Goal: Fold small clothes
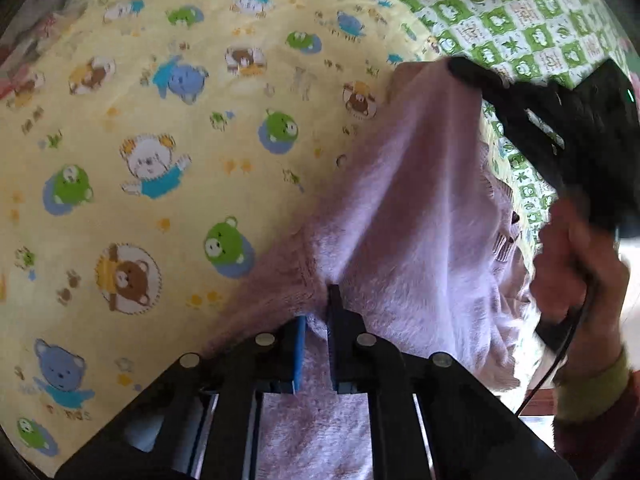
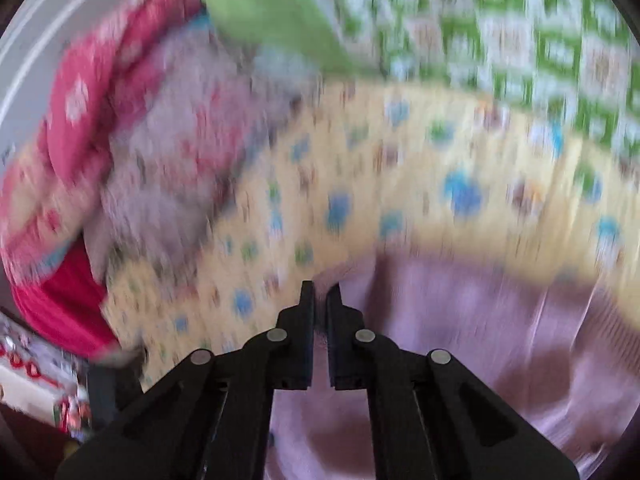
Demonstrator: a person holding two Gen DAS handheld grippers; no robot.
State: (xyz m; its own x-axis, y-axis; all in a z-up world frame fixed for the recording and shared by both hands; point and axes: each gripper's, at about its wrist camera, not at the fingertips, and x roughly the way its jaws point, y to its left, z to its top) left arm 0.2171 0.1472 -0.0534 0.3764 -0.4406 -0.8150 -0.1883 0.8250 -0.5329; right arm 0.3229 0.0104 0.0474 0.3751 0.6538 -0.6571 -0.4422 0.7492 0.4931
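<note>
The left gripper (image 1: 318, 312) has its jaws clamped on a corner of the lilac fleece garment (image 1: 416, 240), the fuzzy cloth bunched between the 2 fingers and running down under the black frame. From there the garment stretches up and to the right, lifted off the yellow animal-print sheet (image 1: 160, 128), to the right gripper (image 1: 466, 70), whose jaws pinch its far corner. A hand (image 1: 576, 268) holds that gripper's handle, with a cable trailing down past a yellow-green cuff (image 1: 592, 392). A green-and-white checked cloth (image 1: 520, 12) lies beyond the sheet.

In the right wrist view (heavily blurred) the right gripper (image 2: 320, 304) stands nearly closed on lilac cloth (image 2: 480, 340), which fills the lower right. A heap of pink and grey clothes (image 2: 140, 140) sits at the left edge of the yellow sheet (image 2: 360, 200).
</note>
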